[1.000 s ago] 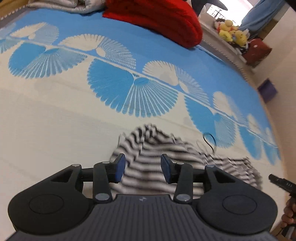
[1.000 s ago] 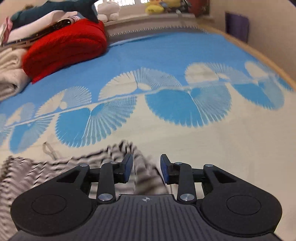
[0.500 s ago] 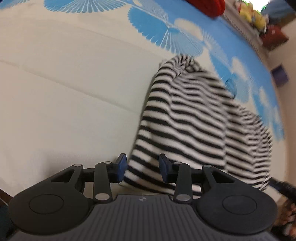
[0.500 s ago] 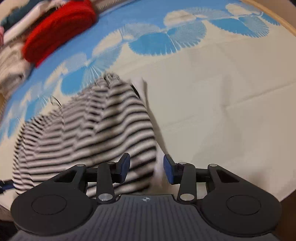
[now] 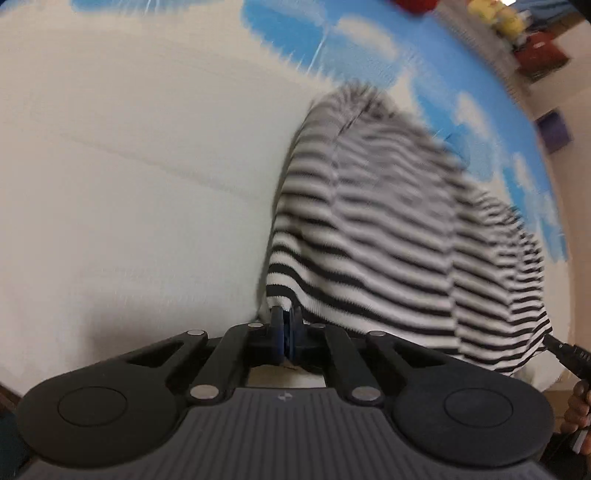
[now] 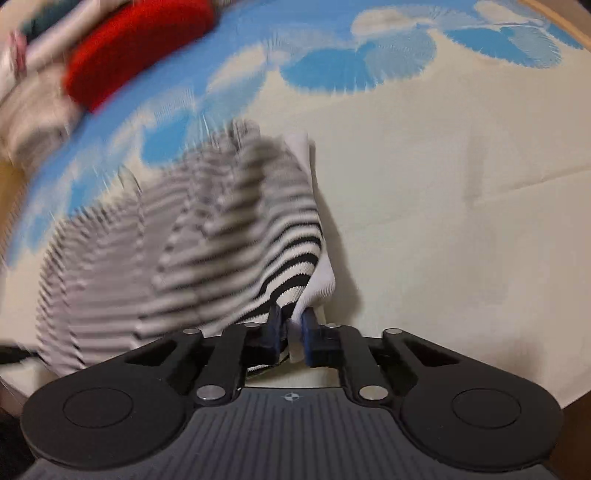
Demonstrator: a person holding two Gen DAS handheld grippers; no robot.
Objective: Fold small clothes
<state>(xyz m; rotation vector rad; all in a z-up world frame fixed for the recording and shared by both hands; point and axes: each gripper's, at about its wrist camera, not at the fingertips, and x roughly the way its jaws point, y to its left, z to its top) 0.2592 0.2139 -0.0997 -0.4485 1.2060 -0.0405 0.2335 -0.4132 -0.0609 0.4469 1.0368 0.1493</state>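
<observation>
A small black-and-white striped garment [image 5: 388,229] lies on a cream and blue patterned bedspread [image 5: 140,192]. My left gripper [image 5: 285,320] is shut on its near left hem corner. My right gripper [image 6: 291,322] is shut on the near right corner of the same striped garment [image 6: 229,236], where a white inner layer shows. The garment is stretched between the two grippers and is motion-blurred. The tip of the right gripper shows at the right edge of the left wrist view [image 5: 565,350].
A red knitted item [image 6: 140,48] and pale folded laundry [image 6: 33,122] lie at the far side of the bedspread [image 6: 461,206]. Plush toys [image 5: 495,18] and a purple box [image 5: 554,131] sit beyond the bed's far edge.
Both grippers went from open around the garment's near hem to shut on its corners. The garment is now pulled taut between them and blurred with motion.
</observation>
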